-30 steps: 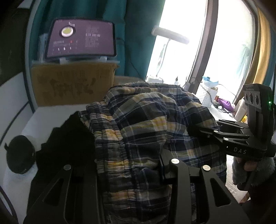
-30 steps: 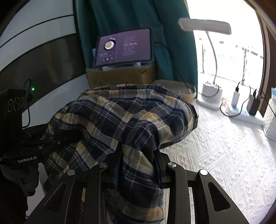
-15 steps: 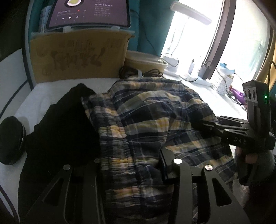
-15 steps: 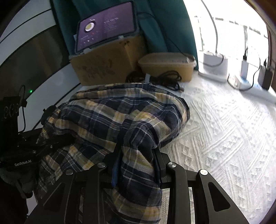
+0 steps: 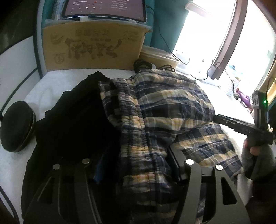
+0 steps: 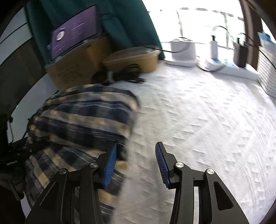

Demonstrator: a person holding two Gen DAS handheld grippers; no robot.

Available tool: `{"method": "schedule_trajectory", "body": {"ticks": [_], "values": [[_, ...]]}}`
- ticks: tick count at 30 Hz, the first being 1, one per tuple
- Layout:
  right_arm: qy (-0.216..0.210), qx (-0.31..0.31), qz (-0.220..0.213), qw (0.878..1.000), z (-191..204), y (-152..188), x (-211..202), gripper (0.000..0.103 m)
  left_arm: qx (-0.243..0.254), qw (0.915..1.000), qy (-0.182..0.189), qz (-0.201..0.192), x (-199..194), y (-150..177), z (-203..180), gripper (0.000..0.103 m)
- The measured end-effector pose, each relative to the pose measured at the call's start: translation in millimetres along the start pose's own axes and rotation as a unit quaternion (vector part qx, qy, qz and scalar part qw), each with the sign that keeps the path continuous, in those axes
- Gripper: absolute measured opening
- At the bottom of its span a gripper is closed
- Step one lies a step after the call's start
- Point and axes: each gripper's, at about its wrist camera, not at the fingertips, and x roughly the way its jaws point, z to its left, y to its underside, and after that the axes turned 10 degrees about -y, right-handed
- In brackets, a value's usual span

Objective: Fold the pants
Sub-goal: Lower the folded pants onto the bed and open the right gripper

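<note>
Your right gripper (image 6: 134, 165) is now gaping empty, having dropped the pants (image 5: 172, 110); your left gripper (image 5: 138, 165) is still pinching the waistband, so the fold is landing.

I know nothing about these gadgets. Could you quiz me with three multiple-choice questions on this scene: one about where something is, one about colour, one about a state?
1. Where does the tablet sit?
A. on the cardboard box
B. on the bedspread
C. under the pants

2. What pattern are the pants?
A. plain red
B. navy and yellow plaid
C. green stripes

3. How is the right gripper?
A. shut on the pants
B. open
C. out of view

Answers: 1 A, the screen rests along the box top. 2 B, the checks show in both views. 3 B, its blue pads stand apart with nothing between them.
</note>
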Motion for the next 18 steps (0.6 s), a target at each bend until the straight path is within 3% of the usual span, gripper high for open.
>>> {"method": "schedule_trajectory", "body": {"ticks": [3, 8, 18], "values": [[0.019, 0.01, -0.006, 1.0, -11.0, 0.4, -7.4, 0.046, 0.009, 0.9997, 0.005, -0.024, -15.6, -2.8, 1.3, 0.062], [0.011, 0.002, -0.024, 1.0, -9.5, -2.9, -18.5, 0.046, 0.005, 0.9979, -0.01, -0.065, -31.5, -18.8, 4.8, 0.062], [-0.016, -0.033, -0.022, 0.999, 13.9, -15.0, -6.9, 0.046, 0.011, 0.9991, -0.028, -0.031, 4.1, -40.7, 2.2, 0.062]]}}
